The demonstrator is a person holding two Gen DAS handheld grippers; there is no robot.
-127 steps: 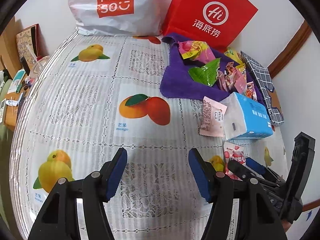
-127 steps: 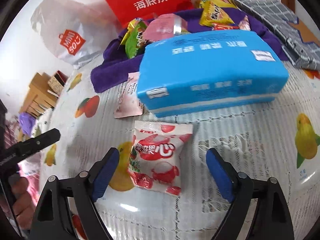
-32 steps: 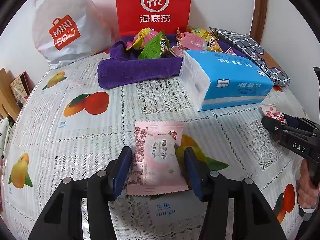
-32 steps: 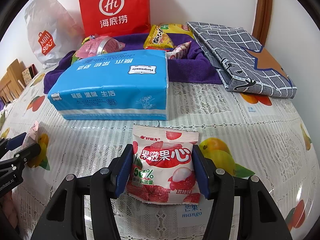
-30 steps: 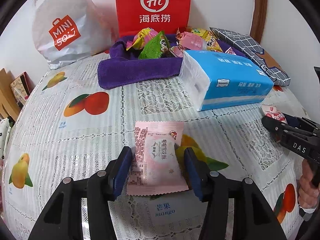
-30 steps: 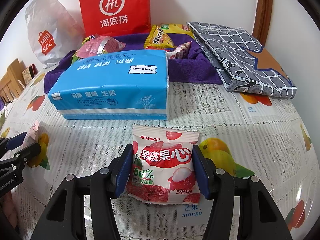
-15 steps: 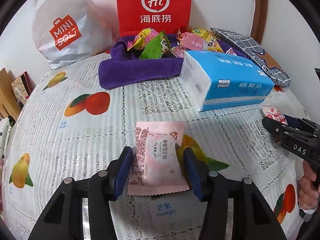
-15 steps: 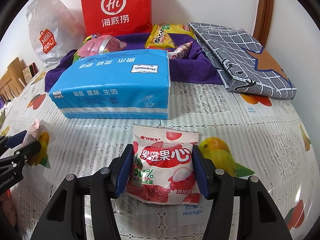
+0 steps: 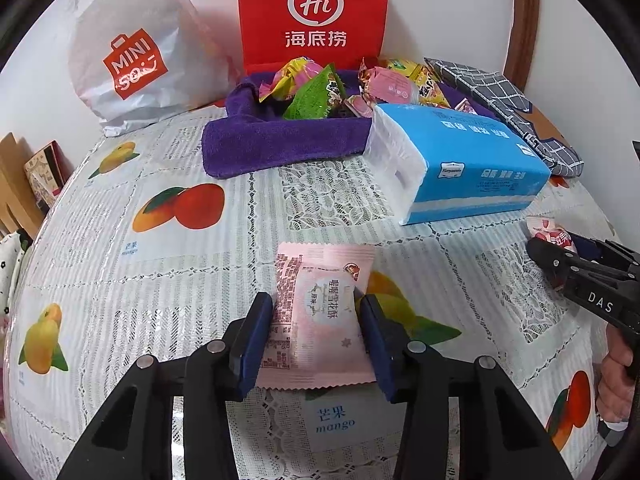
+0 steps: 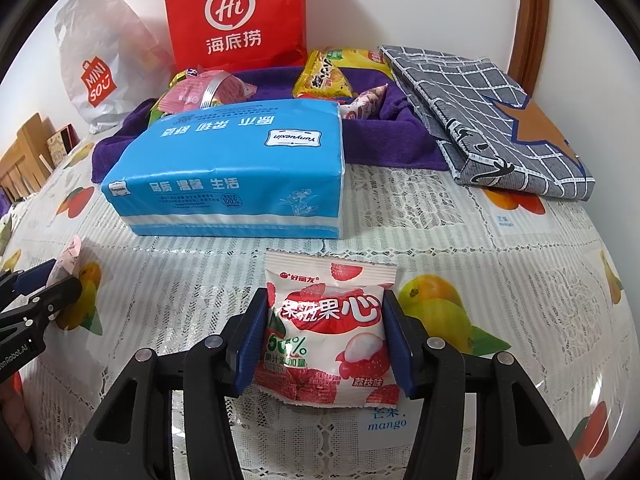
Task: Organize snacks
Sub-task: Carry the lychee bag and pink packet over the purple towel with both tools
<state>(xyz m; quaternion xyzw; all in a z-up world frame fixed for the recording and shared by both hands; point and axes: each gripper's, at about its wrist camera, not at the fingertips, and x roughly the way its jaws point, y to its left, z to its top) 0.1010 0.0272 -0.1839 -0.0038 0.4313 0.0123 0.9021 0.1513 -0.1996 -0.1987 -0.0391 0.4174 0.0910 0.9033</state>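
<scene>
While both packets lie flat on the tablecloth (image 9: 100,216), each tool is set for a lift: the left gripper (image 9: 318,330) has just been closing, its blue pads now pressed against the edges of the pink snack packet (image 9: 320,316), and the right gripper (image 10: 326,334) has likewise narrowed onto the lychee candy packet (image 10: 328,332), which bulges between its jaws. To do this step well, I would judge, squeeze only until the wrappers stop slipping, then raise both straight up before carrying them over the blue tissue pack (image 10: 236,172), since thin film can buckle and slide out. Both packets sit on the near side of that tissue pack; beyond it the purple towel (image 9: 276,140) holds the other snacks, likely their destination. Only the left view shows the green wrapper (image 9: 314,96) in that pile and the person's hand (image 9: 616,384) on the other tool. Only the right view shows the whole checked cloth (image 10: 480,112) beside the tissue pack.
</scene>
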